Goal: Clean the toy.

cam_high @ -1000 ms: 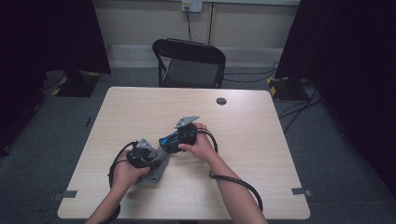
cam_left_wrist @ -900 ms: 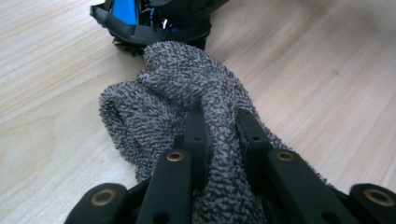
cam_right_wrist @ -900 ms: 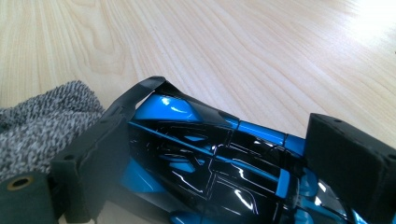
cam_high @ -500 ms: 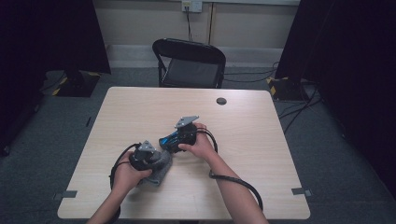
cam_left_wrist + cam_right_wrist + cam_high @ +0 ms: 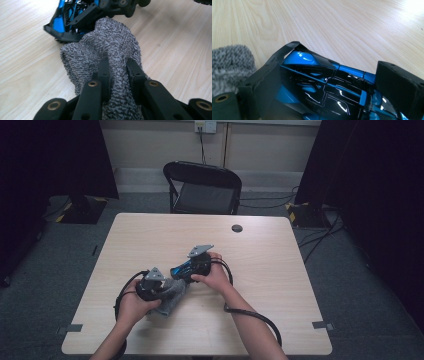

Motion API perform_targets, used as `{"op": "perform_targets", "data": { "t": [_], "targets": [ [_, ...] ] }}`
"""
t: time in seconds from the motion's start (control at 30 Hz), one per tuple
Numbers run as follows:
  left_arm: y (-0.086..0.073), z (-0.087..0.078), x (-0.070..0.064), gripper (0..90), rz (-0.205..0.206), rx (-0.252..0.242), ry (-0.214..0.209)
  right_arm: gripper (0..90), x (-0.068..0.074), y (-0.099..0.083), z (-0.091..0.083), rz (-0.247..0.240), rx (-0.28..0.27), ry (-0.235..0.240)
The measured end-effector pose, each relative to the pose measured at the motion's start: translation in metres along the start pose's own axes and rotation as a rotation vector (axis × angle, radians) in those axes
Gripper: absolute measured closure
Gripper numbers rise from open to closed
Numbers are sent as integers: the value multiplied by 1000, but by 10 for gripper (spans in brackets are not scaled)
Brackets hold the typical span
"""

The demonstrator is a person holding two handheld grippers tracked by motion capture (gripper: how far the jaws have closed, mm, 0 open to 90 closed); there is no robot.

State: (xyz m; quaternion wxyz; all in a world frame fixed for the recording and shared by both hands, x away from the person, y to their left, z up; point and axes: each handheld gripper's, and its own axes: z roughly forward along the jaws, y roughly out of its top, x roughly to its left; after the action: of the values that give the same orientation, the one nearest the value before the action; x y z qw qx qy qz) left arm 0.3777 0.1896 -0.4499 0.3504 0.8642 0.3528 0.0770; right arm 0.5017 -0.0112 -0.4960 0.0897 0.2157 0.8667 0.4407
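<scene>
Item one, a grey knitted cloth (image 5: pixel 110 50), is held bunched between the narrowed jaws of the left gripper (image 5: pixel 118 72) and is pressed against the side of a blue-and-black toy car (image 5: pixel 75 20), low over the light wooden table (image 5: pixel 280 260) near its front-left part. Item two, the toy car (image 5: pixel 324 87), is clamped across its glossy body by the jaws of the right gripper (image 5: pixel 324 82), just beside the cloth (image 5: pixel 229 65). In the high view both grippers are seen side by side, the left gripper (image 5: pixel 152 287) touching the cloth (image 5: pixel 172 297) and the right gripper (image 5: pixel 197 265) at the car (image 5: pixel 181 270); a black folding chair (image 5: pixel 202 187) is stood beyond the far edge.
</scene>
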Motion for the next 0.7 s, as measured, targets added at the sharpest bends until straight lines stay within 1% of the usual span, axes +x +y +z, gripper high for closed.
{"op": "perform_targets", "data": {
  "t": [0.03,0.1,0.17,0.2,0.23,0.33,0.4,0.43,0.47,0.5,0.57,0.6,0.63,0.67,0.7],
  "targets": [
    [-1,-1,1,763,2,-4,8,65,0,0,0,-2,1,-3],
    [-1,-2,3,761,-11,-11,6,64,1,0,0,-3,3,-6],
    [-1,-5,5,759,-5,-15,15,64,2,0,0,-12,3,-10],
    [-1,-6,6,758,-14,-22,11,63,2,0,0,-12,4,-12],
    [-1,-7,7,757,-13,-32,13,64,2,1,0,-9,5,-13],
    [0,-11,9,756,-16,-46,18,64,3,4,0,-13,28,-18],
    [0,-13,10,756,-15,-46,21,65,2,7,-1,-14,60,-22],
    [0,-14,10,756,-23,-51,21,67,2,8,-2,-16,73,-25],
    [0,-15,11,756,-19,-54,24,69,1,10,-3,-19,89,-22],
    [0,-16,12,756,-23,-58,23,71,0,11,-4,-16,105,-29],
    [0,-18,13,756,-28,-64,25,72,-3,10,-7,-11,117,-34],
    [0,-20,14,756,-25,-72,31,73,-4,10,-8,-1,119,-35],
    [0,-21,15,756,-34,-76,32,73,-6,9,-9,10,122,-36],
    [0,-23,16,756,-25,-77,38,73,-8,8,-10,25,121,-34],
    [0,-24,17,755,-36,-85,38,73,-10,6,-11,29,113,-33]
  ]
}}
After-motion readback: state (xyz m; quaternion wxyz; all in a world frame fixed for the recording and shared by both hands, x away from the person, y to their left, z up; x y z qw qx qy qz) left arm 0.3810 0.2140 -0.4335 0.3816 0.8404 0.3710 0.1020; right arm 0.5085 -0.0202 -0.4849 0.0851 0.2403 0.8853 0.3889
